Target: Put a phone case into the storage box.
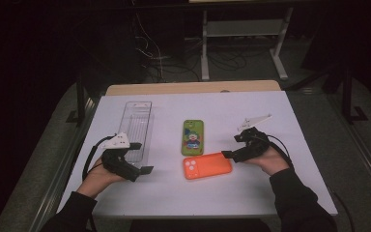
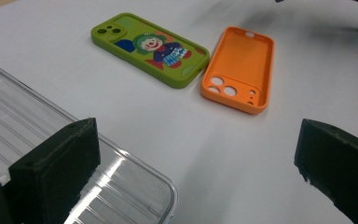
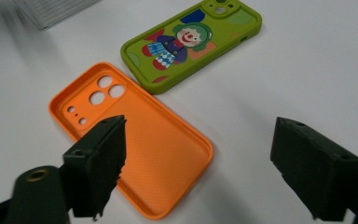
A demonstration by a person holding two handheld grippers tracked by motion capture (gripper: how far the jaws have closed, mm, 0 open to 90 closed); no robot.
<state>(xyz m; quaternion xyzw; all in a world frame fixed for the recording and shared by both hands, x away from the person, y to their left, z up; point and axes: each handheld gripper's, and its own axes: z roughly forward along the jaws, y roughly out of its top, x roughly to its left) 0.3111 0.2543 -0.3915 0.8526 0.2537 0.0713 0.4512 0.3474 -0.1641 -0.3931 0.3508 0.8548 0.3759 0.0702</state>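
Grippers sit at either side of a white table (image 1: 251, 193), each held in a person's hand; going from left to right, the left gripper (image 1: 142, 157) comes first, its jaws spread apart and holding nothing, one jaw over the near end of a clear ribbed plastic tray (image 1: 139, 128) that runs lengthwise away from the person; in the left gripper view that tray's rounded corner (image 2: 161, 196) lies just beside the left-hand jaw, bare tabletop between the jaws; next, near the middle of the table, a green phone case (image 1: 192, 137) with a clown picture lies printed side up; just in front of it an orange phone case (image 1: 207, 166) lies hollow side up, its camera holes toward the left, close to the green one though whether they touch I cannot tell; last, the right gripper (image 1: 231, 146) is at the orange case's right end, jaws released and apart, gripping nothing; in the right gripper view one jaw hangs over the orange case (image 3: 163, 149), the other over bare table.
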